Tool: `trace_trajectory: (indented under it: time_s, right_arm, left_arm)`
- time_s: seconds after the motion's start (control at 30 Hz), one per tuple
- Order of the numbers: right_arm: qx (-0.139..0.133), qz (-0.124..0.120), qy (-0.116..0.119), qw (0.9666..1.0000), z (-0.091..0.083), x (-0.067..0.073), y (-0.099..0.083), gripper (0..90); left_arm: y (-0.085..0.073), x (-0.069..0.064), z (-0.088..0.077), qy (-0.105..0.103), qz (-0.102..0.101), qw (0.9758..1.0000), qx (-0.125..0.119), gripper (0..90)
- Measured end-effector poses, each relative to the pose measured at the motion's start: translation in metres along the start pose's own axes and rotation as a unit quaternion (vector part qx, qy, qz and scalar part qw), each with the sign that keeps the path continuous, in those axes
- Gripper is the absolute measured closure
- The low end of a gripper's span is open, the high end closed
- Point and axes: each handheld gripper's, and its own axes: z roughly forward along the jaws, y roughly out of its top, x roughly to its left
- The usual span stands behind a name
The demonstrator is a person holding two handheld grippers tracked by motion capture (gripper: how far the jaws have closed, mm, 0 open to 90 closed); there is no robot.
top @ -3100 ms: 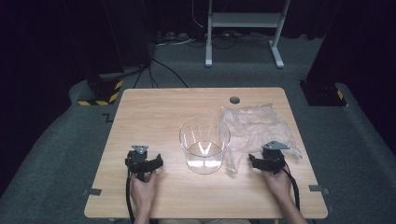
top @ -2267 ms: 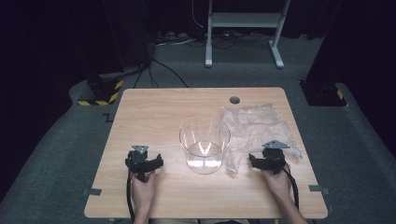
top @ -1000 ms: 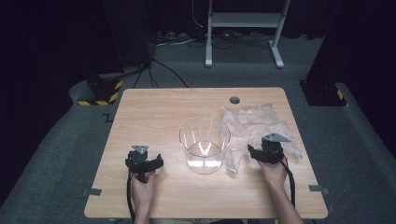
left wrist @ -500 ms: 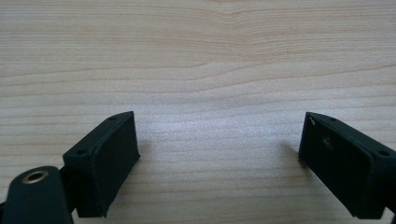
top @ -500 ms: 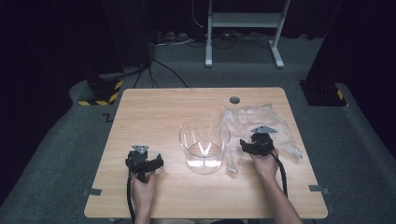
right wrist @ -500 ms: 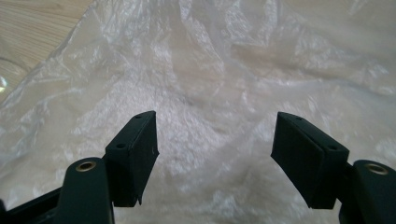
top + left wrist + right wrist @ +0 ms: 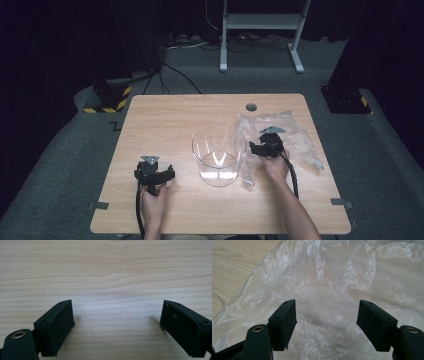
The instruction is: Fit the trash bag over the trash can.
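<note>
A clear round container (image 7: 219,154) stands upright at the middle of the wooden table (image 7: 170,120). To its right lies a crumpled clear plastic bag (image 7: 295,137) (image 7: 342,277). My right gripper (image 7: 261,146) (image 7: 325,322) hovers over the bag's left part, open, with the bag's film under and between its jaws and no grip on it. At the front left my left gripper (image 7: 154,175) (image 7: 117,325) rests low over bare wood, open wide, with nothing between its jaws.
A round hole (image 7: 251,107) sits near the table's far edge. Beyond the table stand a white metal frame (image 7: 260,25) and a yellow-and-black striped block (image 7: 107,102) on grey carpet. Cables trail from both grippers toward the front edge.
My right gripper has moved forward and to the left, from the bag's near edge onto the bag beside the container. The left gripper has stayed put.
</note>
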Motion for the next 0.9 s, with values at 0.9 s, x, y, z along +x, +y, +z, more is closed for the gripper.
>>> trace_trajectory:
  time_s: [0.9]
  right_arm:
    - [0.018, 0.017, -0.005, 0.9997, 0.027, -0.003, 0.008, 56.6]
  left_arm:
    - [0.000, 0.000, 0.000, 0.000, 0.000, 1.0000, 0.000, 11.7]
